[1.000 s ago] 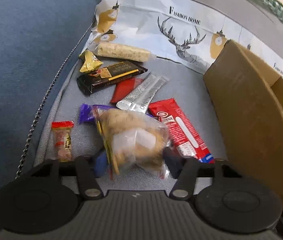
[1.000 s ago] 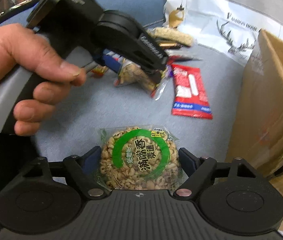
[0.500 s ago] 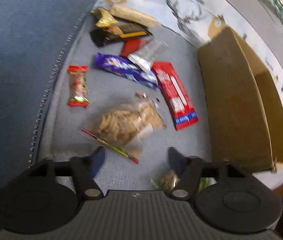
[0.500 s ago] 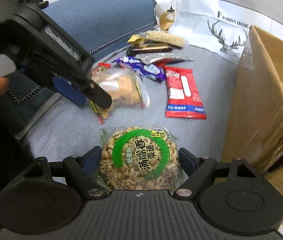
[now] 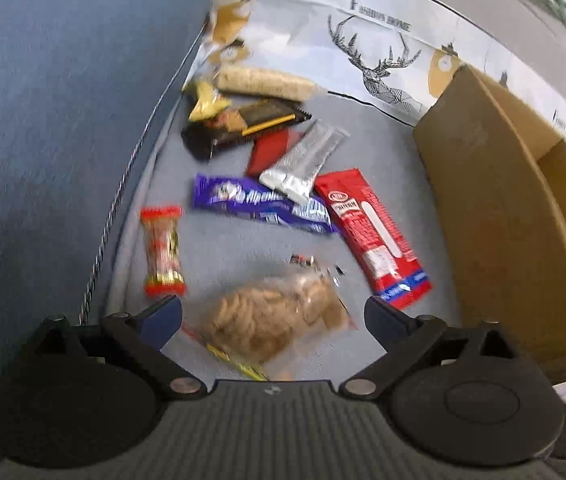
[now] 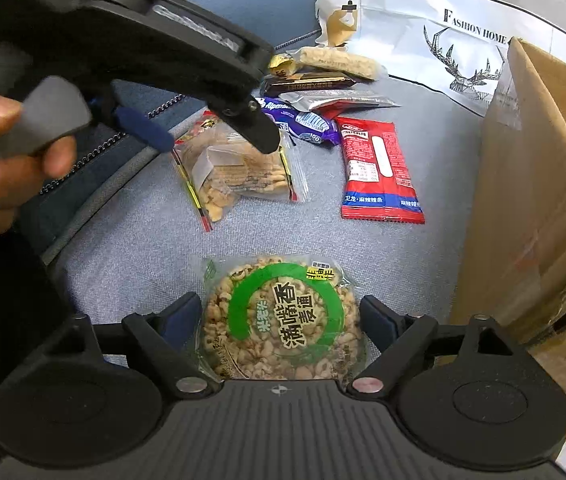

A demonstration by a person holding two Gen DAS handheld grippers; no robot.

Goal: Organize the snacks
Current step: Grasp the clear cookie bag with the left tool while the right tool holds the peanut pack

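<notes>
A clear bag of biscuits (image 5: 271, 320) lies on the grey sofa seat (image 5: 223, 252) between the fingers of my left gripper (image 5: 273, 306). Its jaws are opening and stand wide, with the pads off the bag. The right wrist view shows that left gripper (image 6: 217, 144) hovering over the same bag (image 6: 239, 176), with a hand on its handle. My right gripper (image 6: 281, 312) is open around a round puffed-rice cake packet (image 6: 283, 320) with a green ring. That packet rests on the seat, and the pads stand just beside its edges.
Other snacks lie beyond: a red packet (image 5: 371, 232), a purple bar (image 5: 259, 204), a silver sachet (image 5: 307, 160), a red-ended candy (image 5: 163, 252), a dark chocolate bar (image 5: 243, 124) and an oat bar (image 5: 263, 82). An open cardboard box (image 5: 503, 220) stands at the right, a blue cushion (image 5: 63, 120) at the left.
My left gripper held the biscuit bag, brought it nearer and let it go. Its jaws have spread wide, and the bag now lies on the seat. The right gripper kept still.
</notes>
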